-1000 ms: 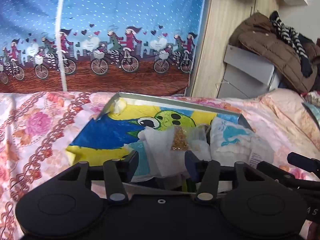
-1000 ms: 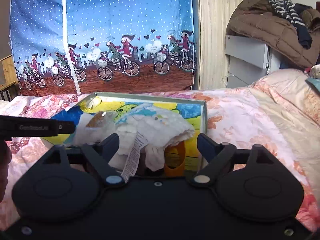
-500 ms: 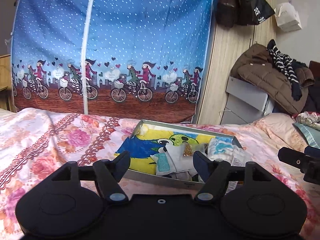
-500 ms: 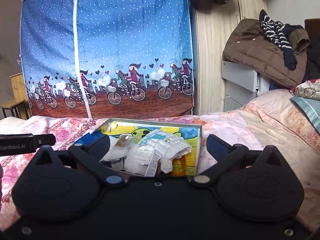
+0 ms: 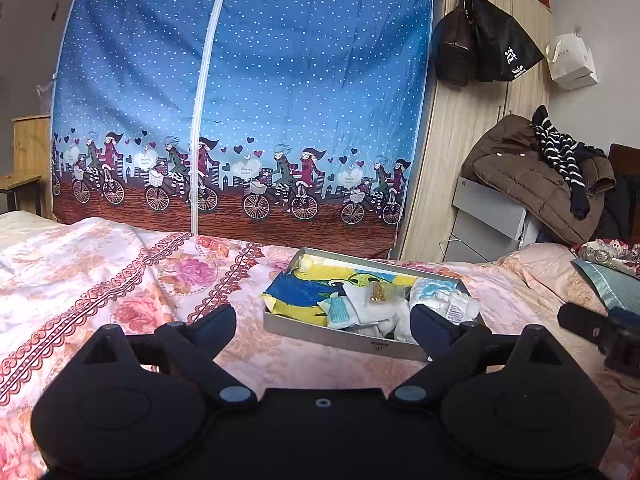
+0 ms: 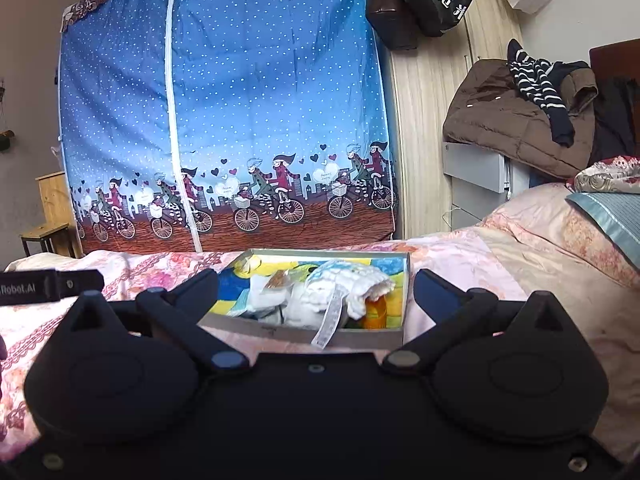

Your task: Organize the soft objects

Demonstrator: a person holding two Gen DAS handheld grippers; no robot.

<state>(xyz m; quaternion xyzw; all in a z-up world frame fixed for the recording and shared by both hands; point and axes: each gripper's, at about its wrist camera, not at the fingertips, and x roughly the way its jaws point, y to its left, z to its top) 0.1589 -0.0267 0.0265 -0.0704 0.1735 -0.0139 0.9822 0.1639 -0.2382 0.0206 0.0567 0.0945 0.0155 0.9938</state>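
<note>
While both claws gape wide & empty, box [image 5: 340,330] of soft bits lies long axis left-right on bed

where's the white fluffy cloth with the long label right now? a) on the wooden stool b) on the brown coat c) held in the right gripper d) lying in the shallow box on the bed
d: the white cloth lies in the shallow box on the bed, its label hanging over the front wall, while the right gripper stands open and back from it, holding nothing.
</note>
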